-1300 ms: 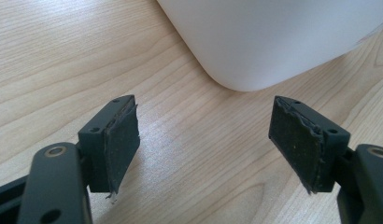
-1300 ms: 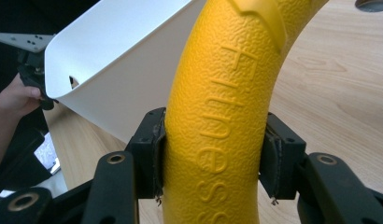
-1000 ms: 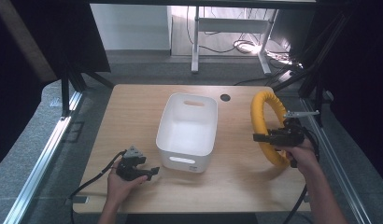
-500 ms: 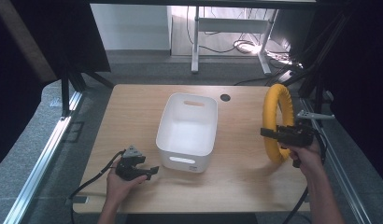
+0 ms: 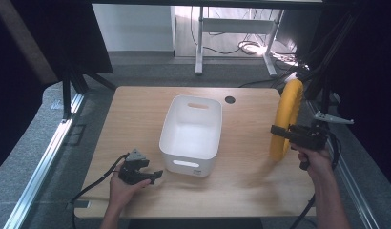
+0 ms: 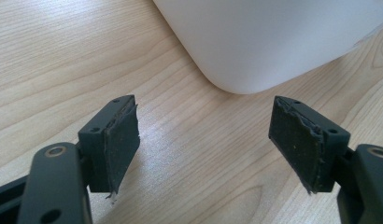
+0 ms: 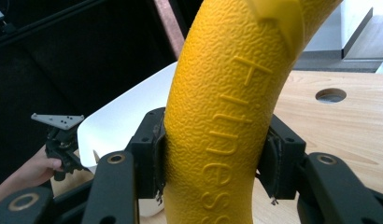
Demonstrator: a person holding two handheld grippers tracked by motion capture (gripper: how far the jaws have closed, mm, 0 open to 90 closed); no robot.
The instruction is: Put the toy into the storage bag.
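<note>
Fingers [image 7: 154, 154] of the right gripper [image 5: 288, 134] clamp both sides of a yellow, pebble-textured foam ring [image 5: 285, 119] embossed "Fitness", held on edge above the table [image 5: 136, 112], well to the right of the white rectangular plastic bin [image 5: 191, 129]. Those of the left gripper [image 5: 145, 174] stand wide apart with nothing between them, low over the table just beside the bin's near left corner. Gripped at one spot on its rim, the tall ring could pivot or slip in the pads, and its lower arc might catch the table edge. It stands nearly upright, its plane running toward and away from the person, its opening facing the bin.
</note>
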